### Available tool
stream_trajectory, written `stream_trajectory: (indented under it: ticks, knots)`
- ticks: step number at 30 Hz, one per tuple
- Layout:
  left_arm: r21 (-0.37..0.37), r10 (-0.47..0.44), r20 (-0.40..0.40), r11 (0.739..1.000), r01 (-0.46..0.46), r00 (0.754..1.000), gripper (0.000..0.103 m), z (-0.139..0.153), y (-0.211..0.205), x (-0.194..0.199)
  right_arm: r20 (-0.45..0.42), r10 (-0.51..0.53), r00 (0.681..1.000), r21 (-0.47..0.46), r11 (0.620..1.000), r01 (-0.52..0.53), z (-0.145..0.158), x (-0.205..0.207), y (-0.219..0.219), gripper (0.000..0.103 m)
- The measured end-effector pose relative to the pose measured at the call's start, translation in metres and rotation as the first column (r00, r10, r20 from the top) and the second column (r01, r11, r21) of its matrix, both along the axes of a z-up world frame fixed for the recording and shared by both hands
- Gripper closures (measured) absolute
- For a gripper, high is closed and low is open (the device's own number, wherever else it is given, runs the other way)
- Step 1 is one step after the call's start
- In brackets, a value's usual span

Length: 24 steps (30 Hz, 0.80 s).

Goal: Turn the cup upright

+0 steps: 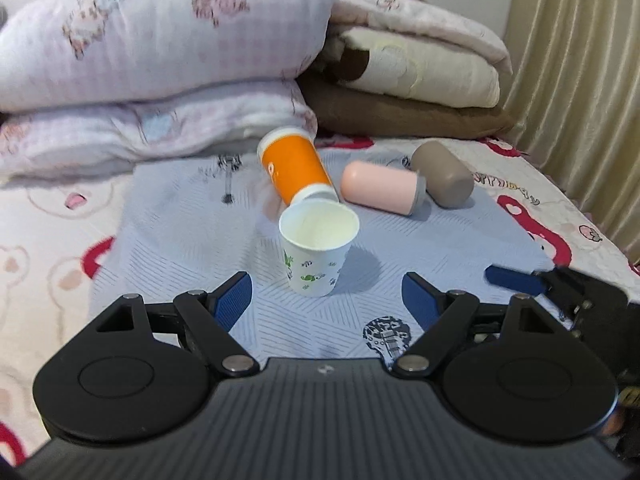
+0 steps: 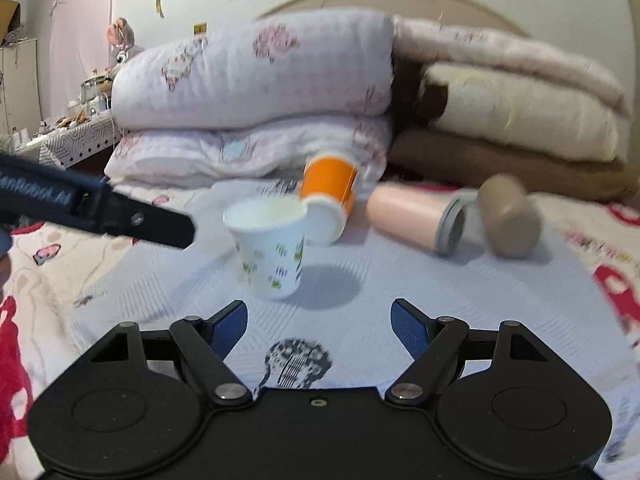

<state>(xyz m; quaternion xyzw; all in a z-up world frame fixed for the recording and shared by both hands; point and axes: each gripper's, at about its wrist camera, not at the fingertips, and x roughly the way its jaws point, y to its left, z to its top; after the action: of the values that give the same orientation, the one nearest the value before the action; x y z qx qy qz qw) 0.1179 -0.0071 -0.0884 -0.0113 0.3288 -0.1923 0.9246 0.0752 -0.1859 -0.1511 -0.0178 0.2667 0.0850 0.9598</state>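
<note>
A white paper cup (image 1: 316, 250) with small green prints stands upright, mouth up, on a pale blue cloth (image 1: 200, 232); it also shows in the right wrist view (image 2: 272, 246). An orange cup (image 1: 294, 168) lies tilted on its side just behind it, its open end touching the white cup's rim; it shows in the right wrist view (image 2: 330, 200) too. My left gripper (image 1: 326, 298) is open and empty, just short of the white cup. My right gripper (image 2: 318, 326) is open and empty, to the cup's right and nearer.
A pink cup (image 1: 380, 188) and a grey-brown cup (image 1: 444, 180) lie on their sides at the right. Stacked pink pillows (image 1: 160, 40) and folded blankets (image 1: 416, 80) stand behind. A curtain (image 1: 580, 60) hangs at the right. The right gripper's tip (image 1: 516, 280) shows beside the left one.
</note>
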Motion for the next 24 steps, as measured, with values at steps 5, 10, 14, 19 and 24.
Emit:
stream_trajectory:
  ticks: [5, 10, 14, 19, 24]
  knots:
    - [-0.001, 0.033, 0.016, 0.999, -0.033, 0.999, 0.021, 0.033, 0.007, -0.029, 0.039, -0.004, 0.999, -0.04, 0.999, 0.006, 0.044, -0.026, -0.002, 0.02]
    - [0.004, 0.076, 0.003, 0.997, -0.076, 0.997, 0.019, 0.051, 0.017, -0.054, 0.067, -0.031, 0.997, -0.035, 0.999, 0.033, 0.076, -0.054, -0.006, 0.02]
    - [0.028, 0.116, 0.001, 0.993, -0.116, 0.993, 0.017, 0.063, 0.025, -0.072, 0.088, -0.051, 0.995, -0.044, 0.998, 0.055, 0.098, -0.069, -0.012, 0.016]
    - [0.032, 0.137, 0.005, 0.99, -0.137, 0.991, 0.012, 0.075, 0.03, -0.088, 0.077, -0.092, 0.993, 0.017, 0.996, 0.091, 0.118, -0.085, -0.018, 0.009]
    - [0.048, 0.163, 0.015, 0.985, -0.164, 0.986, 0.0, 0.083, 0.029, -0.1, 0.048, -0.168, 0.985, 0.029, 0.986, 0.167, 0.127, -0.096, -0.016, 0.002]
